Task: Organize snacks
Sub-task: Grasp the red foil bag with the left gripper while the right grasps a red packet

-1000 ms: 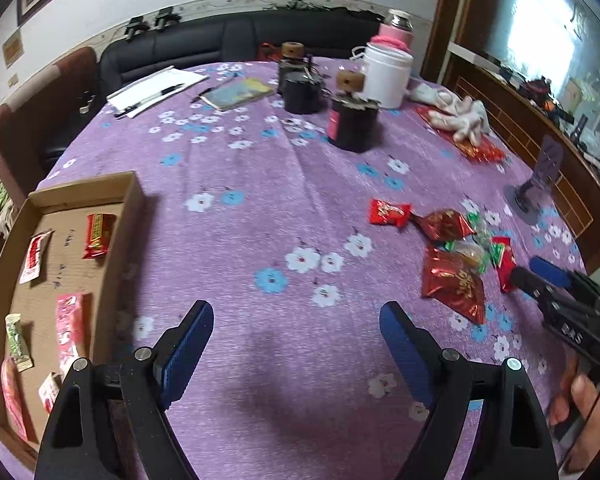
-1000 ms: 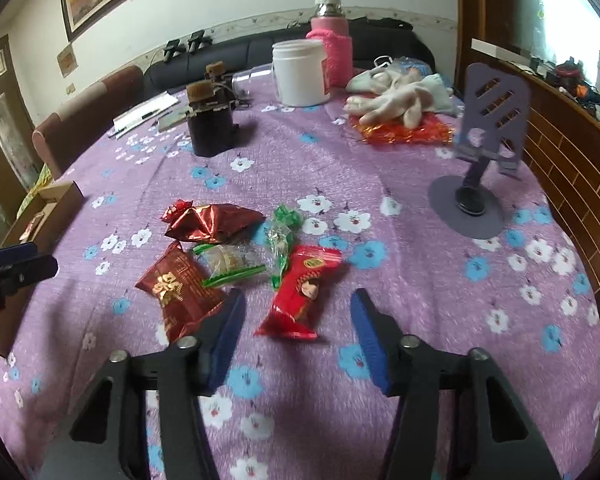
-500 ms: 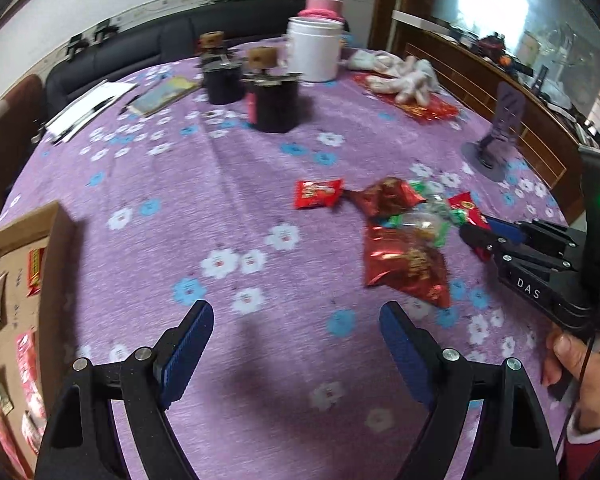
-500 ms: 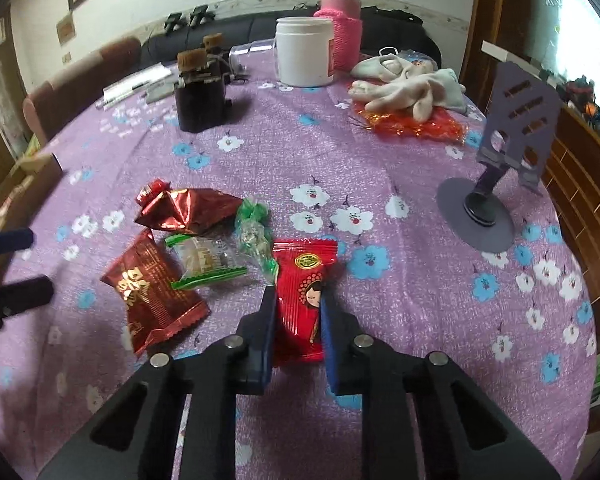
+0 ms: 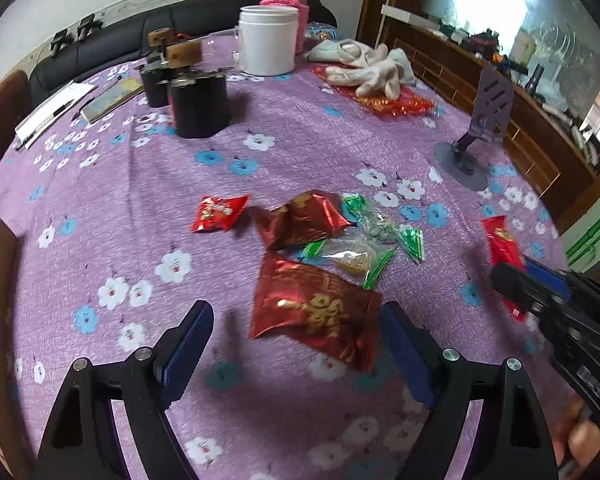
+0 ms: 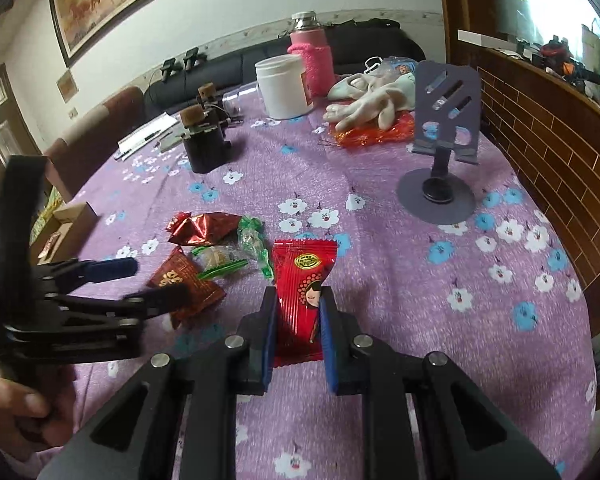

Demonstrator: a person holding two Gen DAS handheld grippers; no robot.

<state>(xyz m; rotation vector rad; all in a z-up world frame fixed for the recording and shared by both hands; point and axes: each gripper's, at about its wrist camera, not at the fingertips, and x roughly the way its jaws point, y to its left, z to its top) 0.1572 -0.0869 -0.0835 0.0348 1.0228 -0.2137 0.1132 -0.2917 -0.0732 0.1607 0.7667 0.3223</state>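
Note:
My right gripper [image 6: 298,308] is shut on a red snack packet with a cartoon face [image 6: 303,276], held by its near half. In the left wrist view that packet [image 5: 500,240] sticks out of the right gripper [image 5: 516,280], apart from the pile. My left gripper [image 5: 296,316] is open over a dark red packet with gold characters [image 5: 300,288], fingers either side and not touching it. Beyond lie a crumpled dark red foil packet [image 5: 304,220], clear packets with green ends [image 5: 356,256] and a small red packet [image 5: 219,212]. The left gripper [image 6: 152,279] shows by the pile.
A cardboard box [image 5: 0,264] with snacks sits at the table's left edge. Black canisters [image 5: 198,100], a white jar [image 5: 267,40], white gloves [image 5: 368,68] and a grey phone stand [image 5: 472,148] stand further back on the purple flowered cloth. Papers lie far left.
The right gripper shut on the red cartoon-face packet and drew it away from the pile. The left gripper swung from the box side over to the dark red gold-lettered packet, staying open.

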